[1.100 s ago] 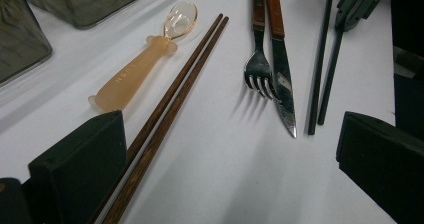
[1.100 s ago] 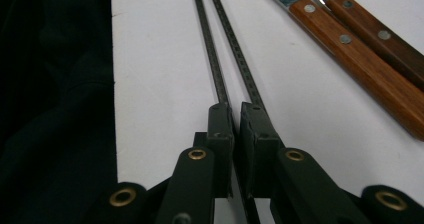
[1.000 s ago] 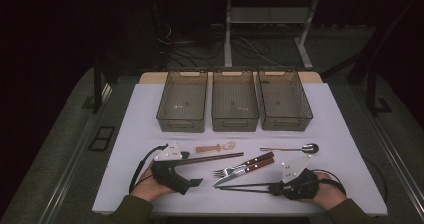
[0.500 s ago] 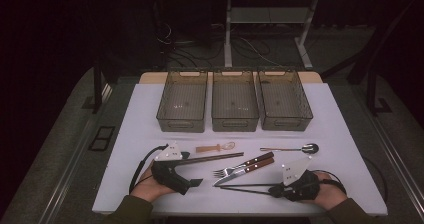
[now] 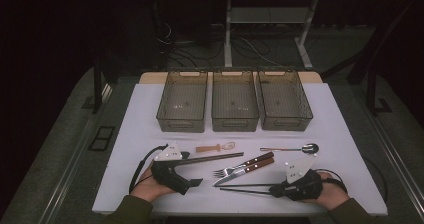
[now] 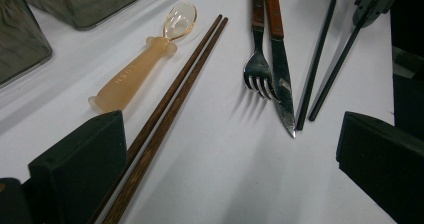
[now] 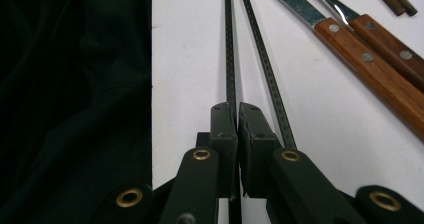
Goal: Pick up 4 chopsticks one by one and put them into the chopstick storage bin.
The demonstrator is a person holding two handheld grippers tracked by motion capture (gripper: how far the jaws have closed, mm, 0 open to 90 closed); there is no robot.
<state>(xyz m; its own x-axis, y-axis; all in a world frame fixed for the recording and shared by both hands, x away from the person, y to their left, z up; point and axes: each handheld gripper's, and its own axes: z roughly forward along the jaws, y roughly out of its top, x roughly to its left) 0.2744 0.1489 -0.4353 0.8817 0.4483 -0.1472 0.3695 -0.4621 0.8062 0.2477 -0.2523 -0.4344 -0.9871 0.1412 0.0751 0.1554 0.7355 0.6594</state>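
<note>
My right gripper (image 5: 274, 189) (image 7: 236, 109) lies at the table's front right, shut on one of two black chopsticks (image 5: 245, 187) (image 7: 229, 54). The other black chopstick (image 7: 265, 59) runs under its right jaw. They point left toward a wooden-handled knife (image 5: 246, 172) (image 6: 281, 74) (image 7: 370, 69) and fork (image 5: 235, 168) (image 6: 257, 69). My left gripper (image 5: 192, 170) (image 6: 230, 149) rests at the front left, open wide. Brown wooden chopsticks (image 5: 215, 158) (image 6: 170, 99) run beside its left jaw. An orange-handled clear spoon (image 5: 215, 147) (image 6: 135, 74) lies beyond them.
Three see-through bins (image 5: 182, 125) (image 5: 235, 125) (image 5: 287, 124) stand side by side at the back of the white table (image 5: 140, 129). A metal spoon (image 5: 290, 148) lies in front of the right bin. The table's front edge is just beside my right gripper.
</note>
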